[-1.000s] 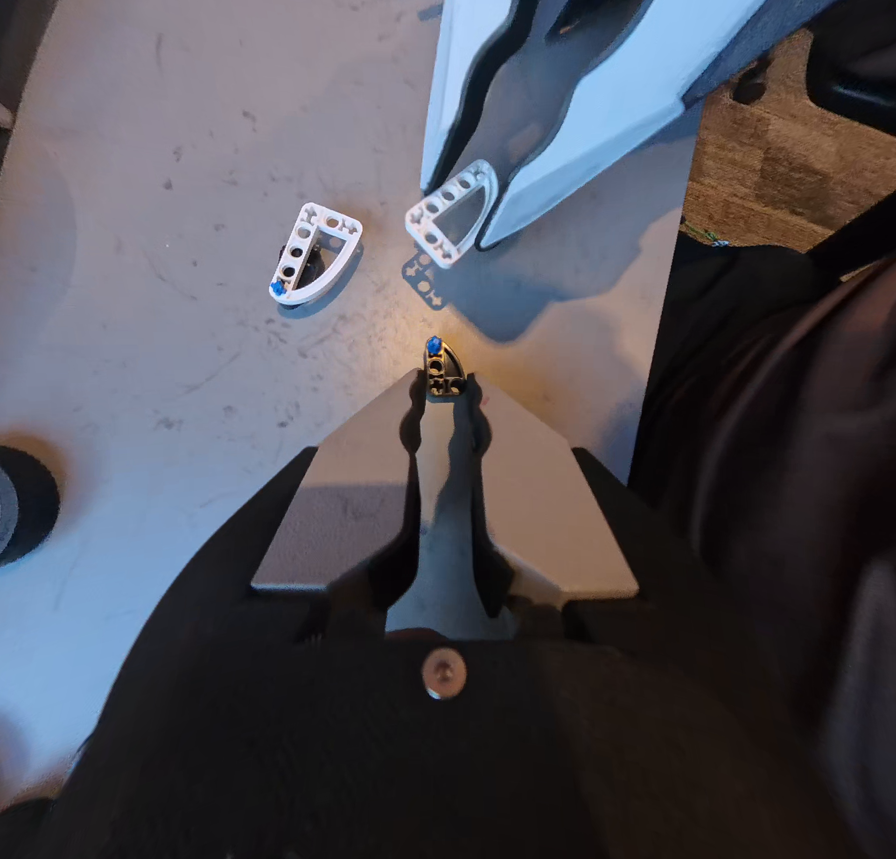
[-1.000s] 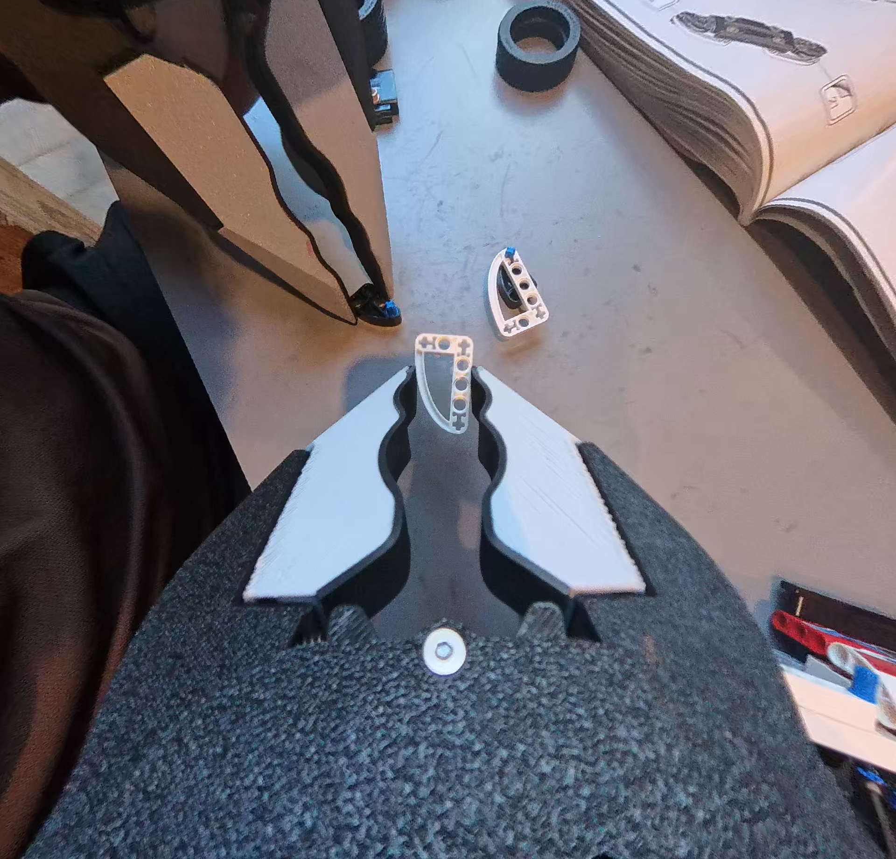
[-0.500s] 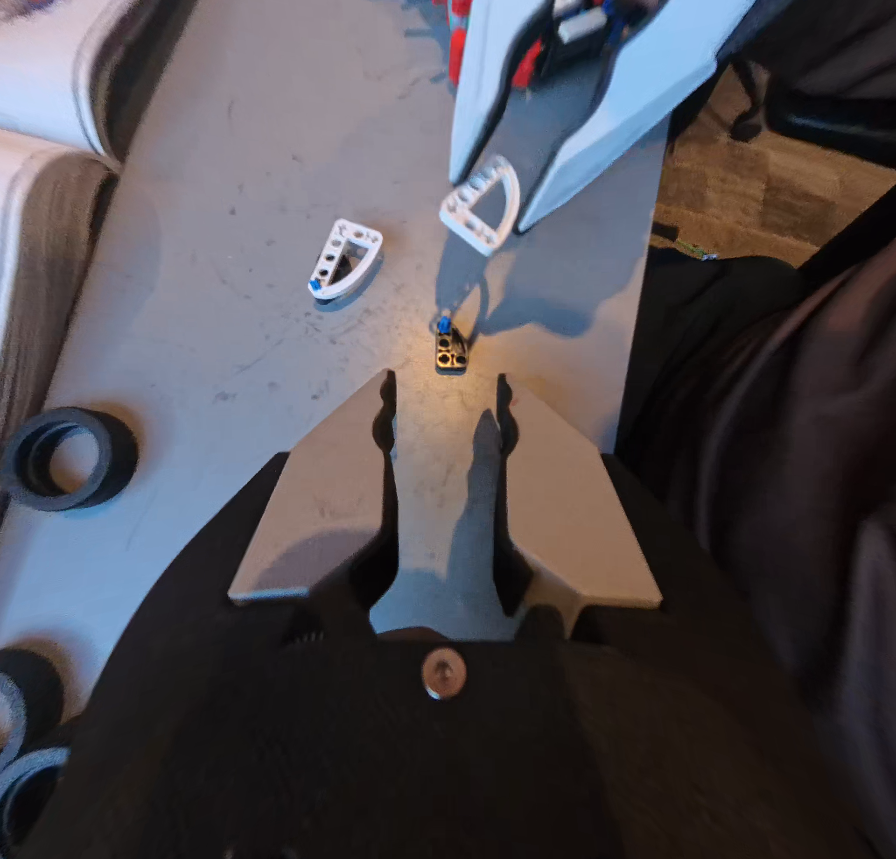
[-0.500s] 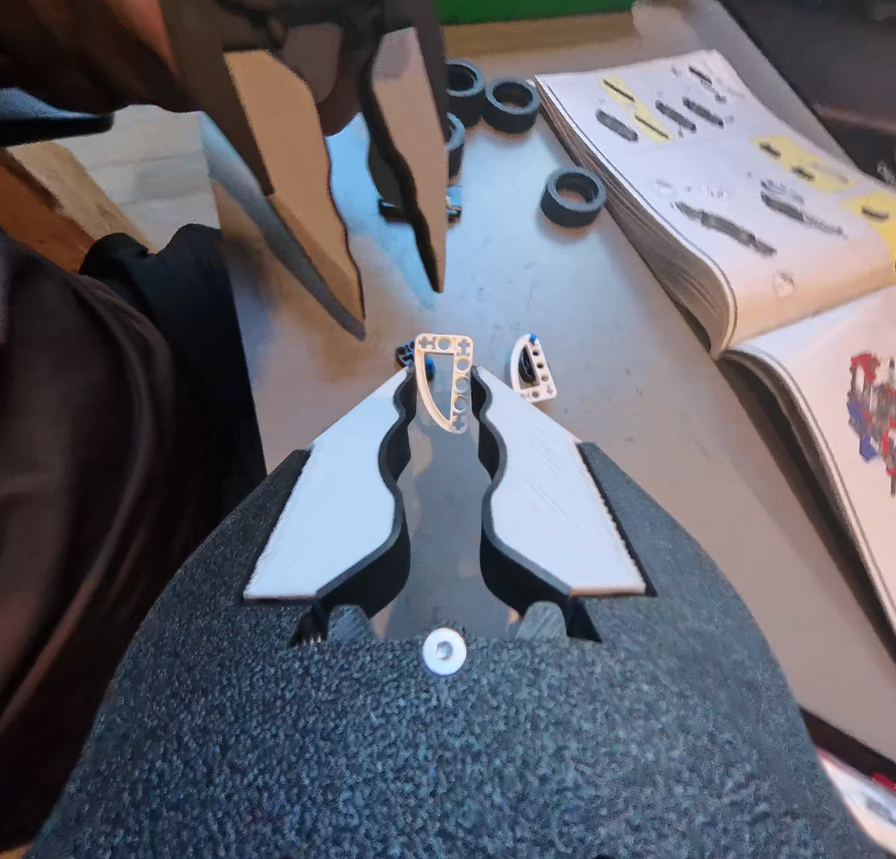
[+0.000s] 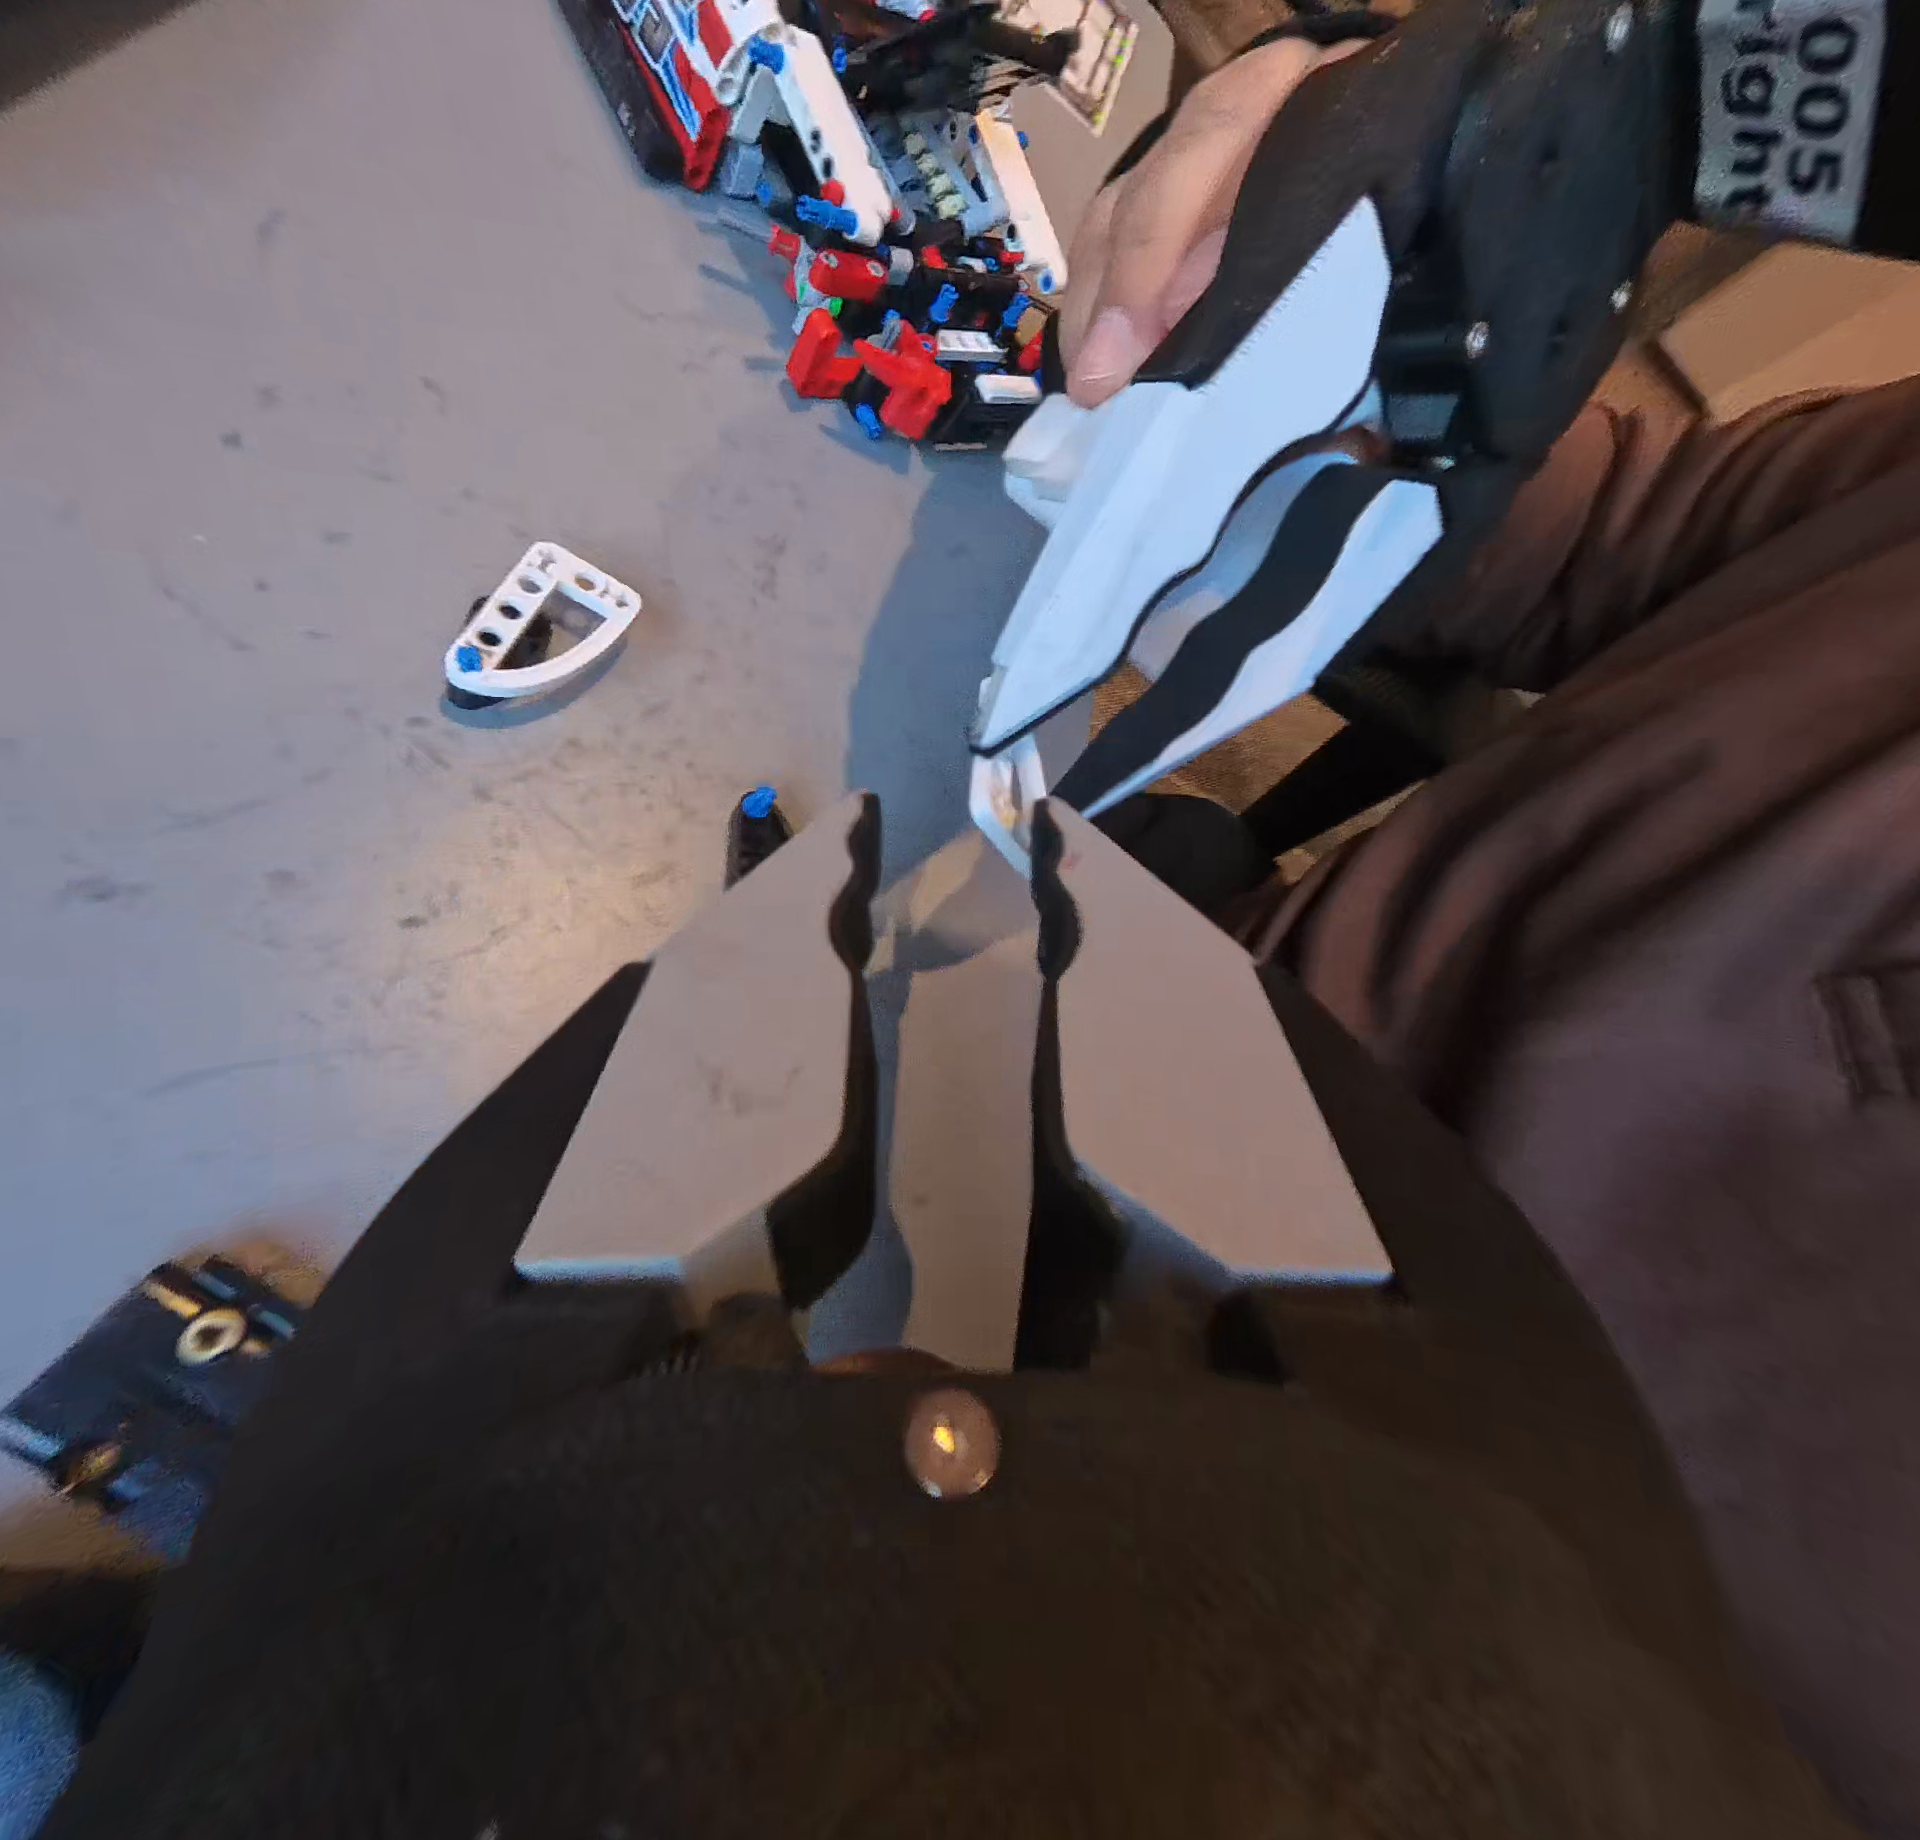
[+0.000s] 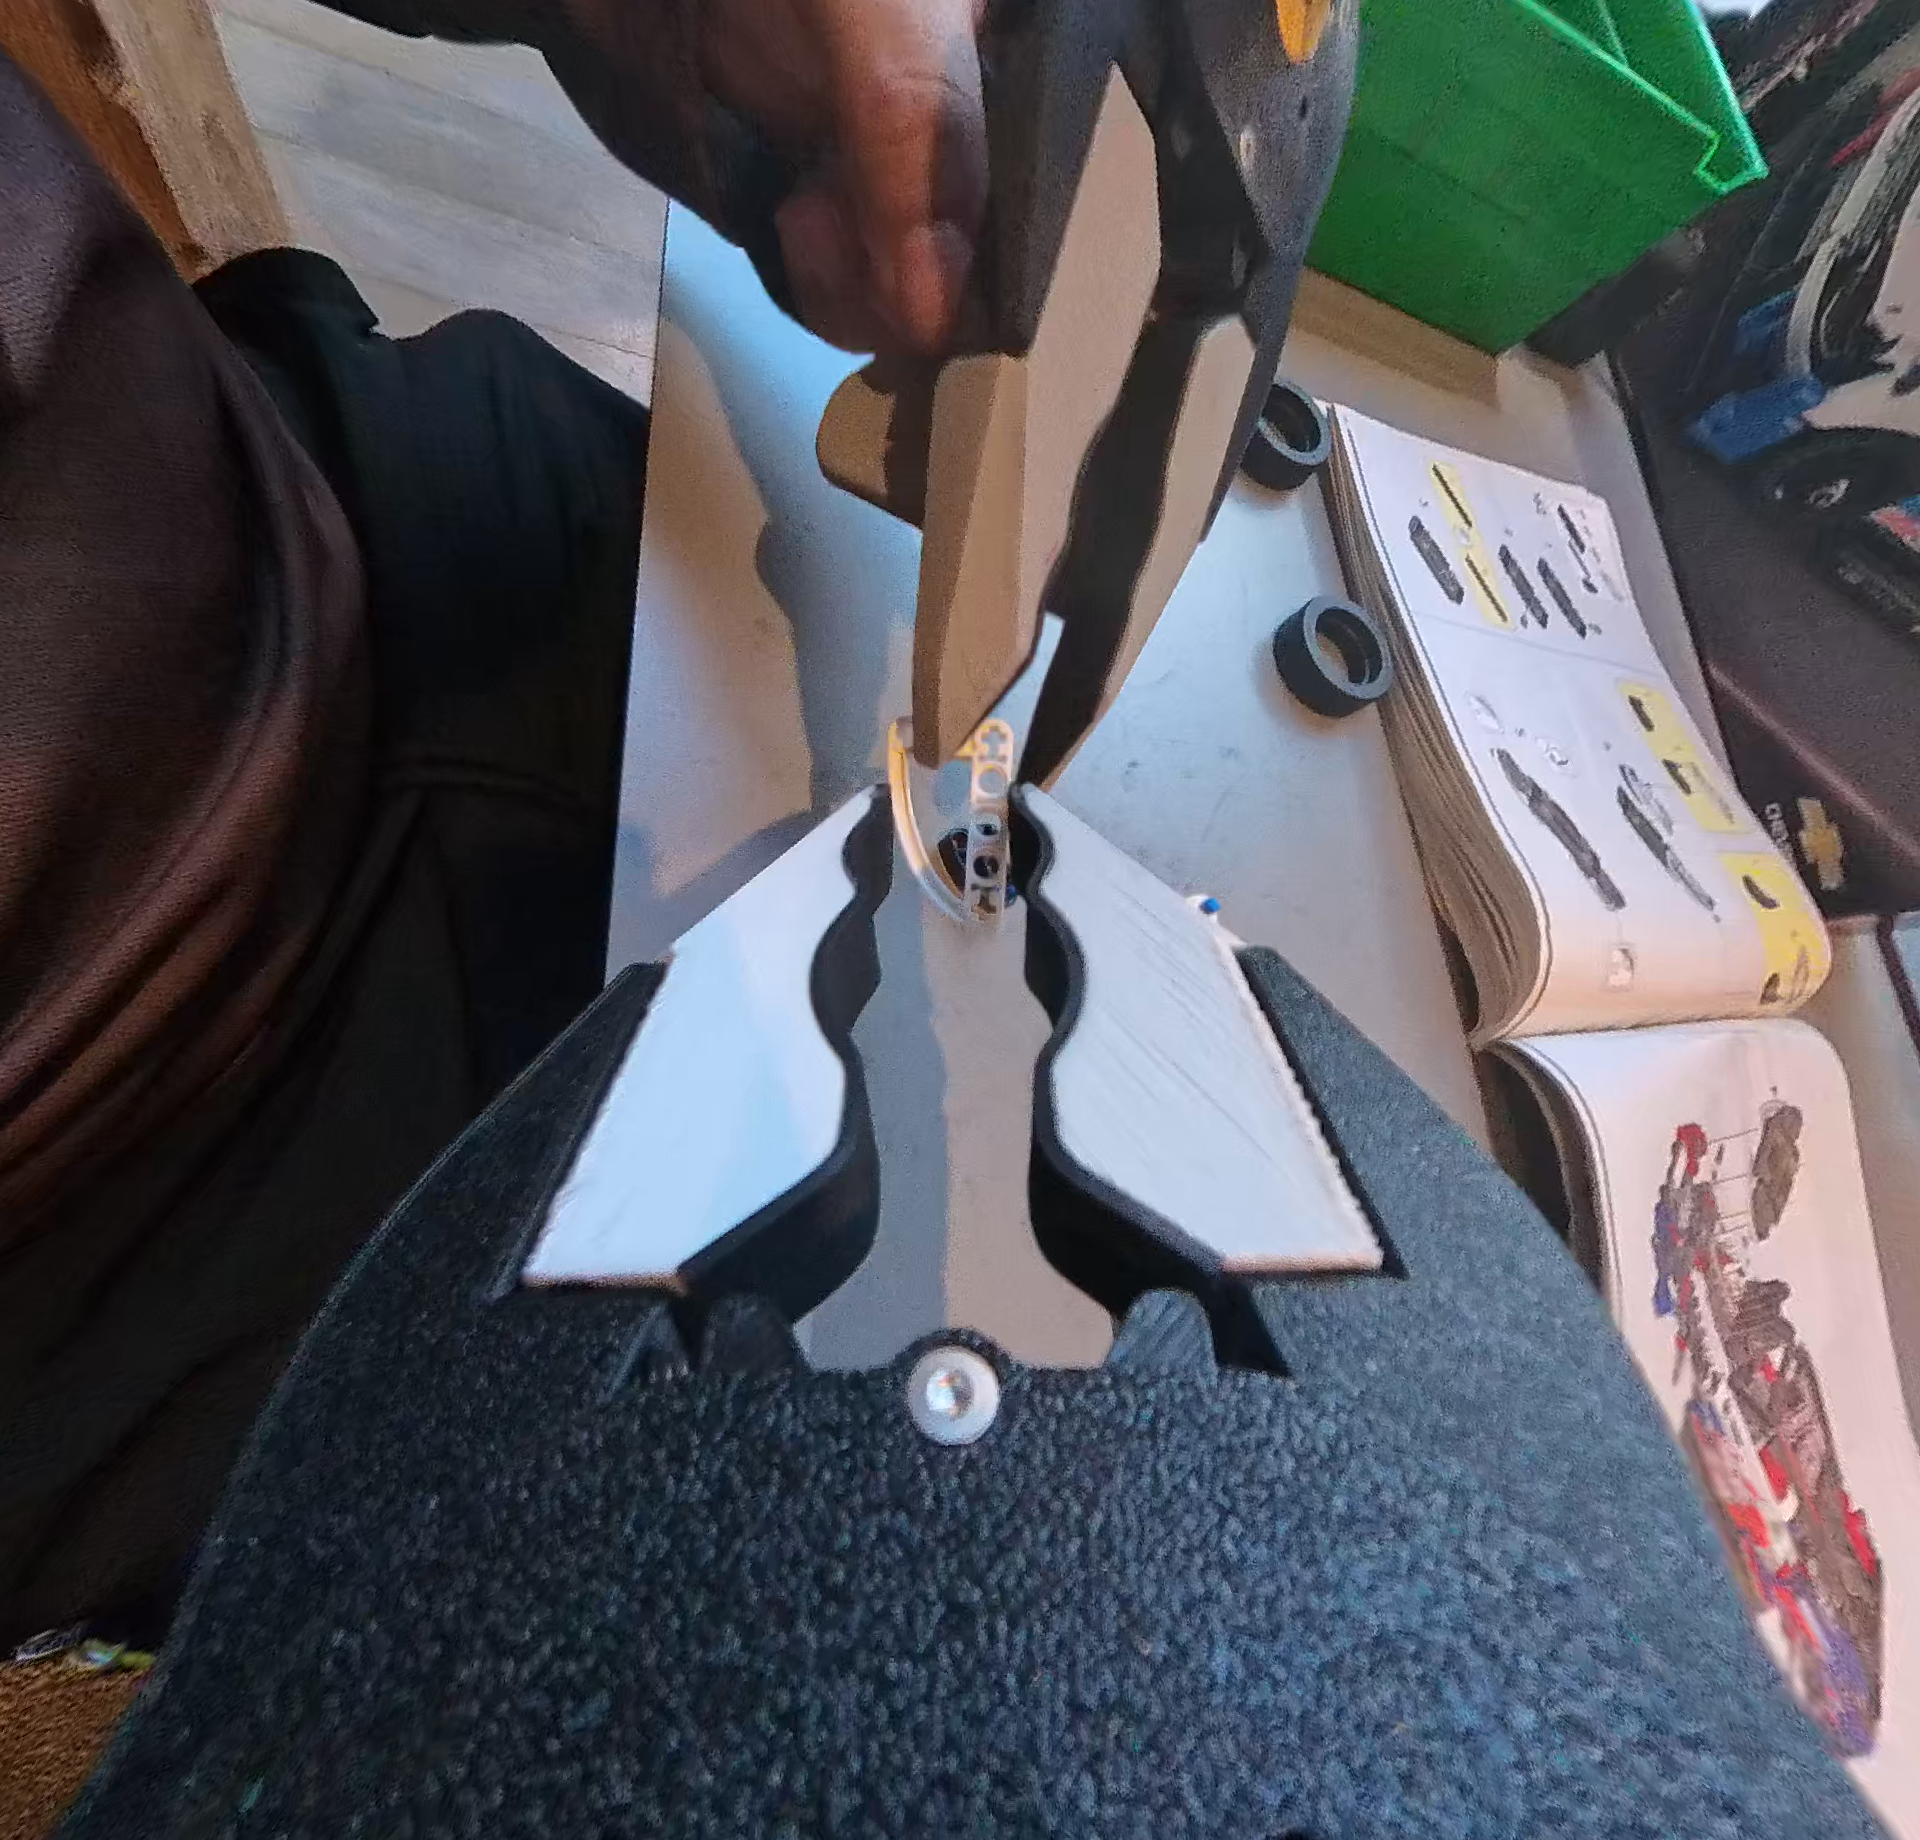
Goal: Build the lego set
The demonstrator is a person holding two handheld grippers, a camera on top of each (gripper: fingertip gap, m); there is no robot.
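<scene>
Right hand-held gripper (image 6: pixel 954 803) pinches white curved lego panel (image 6: pixel 951 834) between its tips, raised above the desk (image 5: pixel 260 336). Left hand-held gripper (image 5: pixel 951 819) jaws parted with a gap, tips at that panel, gripping nothing clearly. Second white panel (image 5: pixel 540 621) and small black piece with blue pin (image 5: pixel 756 829) lie on desk; partly built model (image 5: pixel 894 263) farther back.
</scene>
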